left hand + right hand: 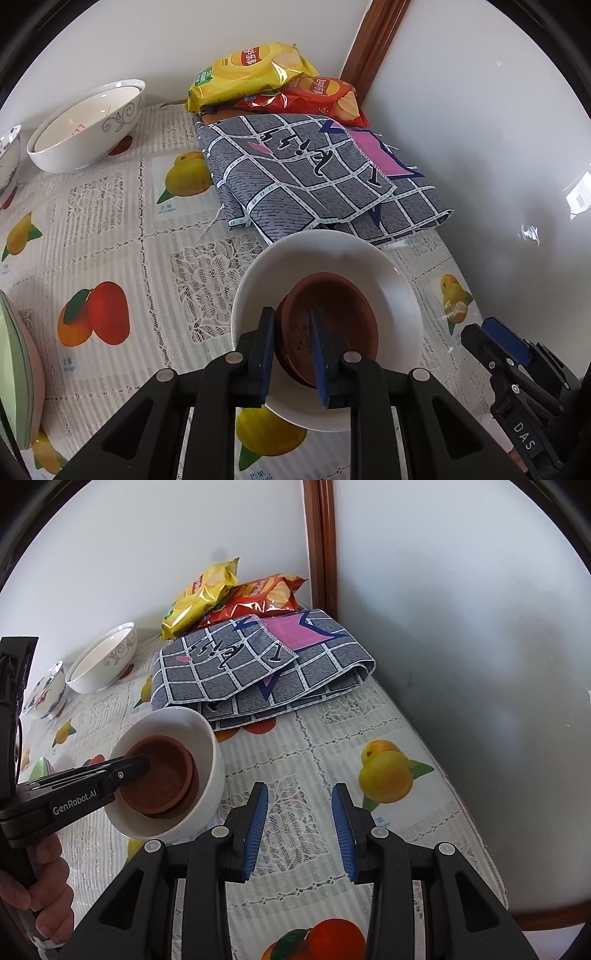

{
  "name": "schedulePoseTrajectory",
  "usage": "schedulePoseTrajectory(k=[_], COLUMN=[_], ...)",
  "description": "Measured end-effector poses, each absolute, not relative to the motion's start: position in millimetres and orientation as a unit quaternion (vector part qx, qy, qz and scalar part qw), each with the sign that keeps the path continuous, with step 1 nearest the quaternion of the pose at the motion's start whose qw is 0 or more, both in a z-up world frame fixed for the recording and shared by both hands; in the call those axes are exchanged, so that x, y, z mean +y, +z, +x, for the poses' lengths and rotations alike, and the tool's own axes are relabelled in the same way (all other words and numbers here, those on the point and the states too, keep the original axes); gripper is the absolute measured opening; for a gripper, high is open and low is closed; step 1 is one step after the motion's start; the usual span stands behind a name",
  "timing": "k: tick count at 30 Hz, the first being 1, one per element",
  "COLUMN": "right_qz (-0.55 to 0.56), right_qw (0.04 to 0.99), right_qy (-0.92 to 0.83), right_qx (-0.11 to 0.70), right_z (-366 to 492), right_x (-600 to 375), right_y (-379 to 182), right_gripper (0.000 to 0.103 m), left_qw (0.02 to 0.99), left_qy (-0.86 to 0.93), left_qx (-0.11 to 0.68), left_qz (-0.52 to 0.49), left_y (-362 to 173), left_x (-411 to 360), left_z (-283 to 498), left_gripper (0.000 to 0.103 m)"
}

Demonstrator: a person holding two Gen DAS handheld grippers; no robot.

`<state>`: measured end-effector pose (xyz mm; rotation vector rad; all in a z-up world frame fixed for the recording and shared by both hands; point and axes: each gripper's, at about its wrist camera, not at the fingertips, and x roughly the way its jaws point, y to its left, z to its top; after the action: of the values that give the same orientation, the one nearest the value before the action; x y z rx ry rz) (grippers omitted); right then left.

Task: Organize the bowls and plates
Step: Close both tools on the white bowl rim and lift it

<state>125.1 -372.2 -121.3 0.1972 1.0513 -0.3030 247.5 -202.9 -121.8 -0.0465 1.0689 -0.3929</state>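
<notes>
A white bowl point(388, 280) stands on the fruit-print tablecloth, with brown clay dishes point(332, 314) stacked inside it. My left gripper point(293, 325) reaches into the bowl and its fingers close on the near rim of the top brown dish. The same bowl point(207, 760) and brown dishes point(162, 779) show at the left of the right wrist view, with the left gripper point(129, 770) over them. My right gripper point(299, 805) is open and empty above the cloth, to the right of the bowl. It also shows in the left wrist view point(495, 332).
A folded grey checked cloth point(310, 173) lies behind the bowl, with two chip bags point(258, 74) in the corner. Nested white patterned bowls point(88, 125) and a blue-patterned bowl point(48, 694) stand at far left. Green plates point(14, 373) sit at the left edge. Walls close the right side.
</notes>
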Motion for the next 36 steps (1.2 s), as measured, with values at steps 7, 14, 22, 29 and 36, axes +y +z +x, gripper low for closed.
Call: schedulePoseTrajectory(k=[7, 14, 22, 29, 36], right_qz=[0.098, 0.112, 0.115, 0.119, 0.115], right_qw=[0.855, 0.858, 0.849, 0.832, 0.821], right_qy=[-0.129, -0.104, -0.086, -0.091, -0.096], right_qx=[0.493, 0.49, 0.508, 0.534, 0.551], right_z=[133.0, 146.5, 160.1, 169.7, 179.0], right_x=[-363.9, -355.1, -344.6, -344.1, -344.5], right_y=[-116.2, -114.7, -128.5, -148.5, -163.0], right_gripper=[0.036, 0.036, 0.036, 0.036, 0.036], left_qw=[0.856, 0.857, 0.847, 0.842, 0.839], left_qy=[-0.179, -0.16, -0.157, -0.154, -0.153], left_qx=[0.485, 0.489, 0.508, 0.517, 0.522], left_qz=[-0.019, -0.024, -0.023, -0.017, -0.009], left_y=[-104.8, -105.3, -121.0, -131.5, -138.9], left_x=[-191.0, -174.2, -169.6, -172.1, -174.9], left_z=[242.5, 247.4, 252.9, 259.3, 264.2], left_gripper=[0.02, 0.021, 0.021, 0.027, 0.031])
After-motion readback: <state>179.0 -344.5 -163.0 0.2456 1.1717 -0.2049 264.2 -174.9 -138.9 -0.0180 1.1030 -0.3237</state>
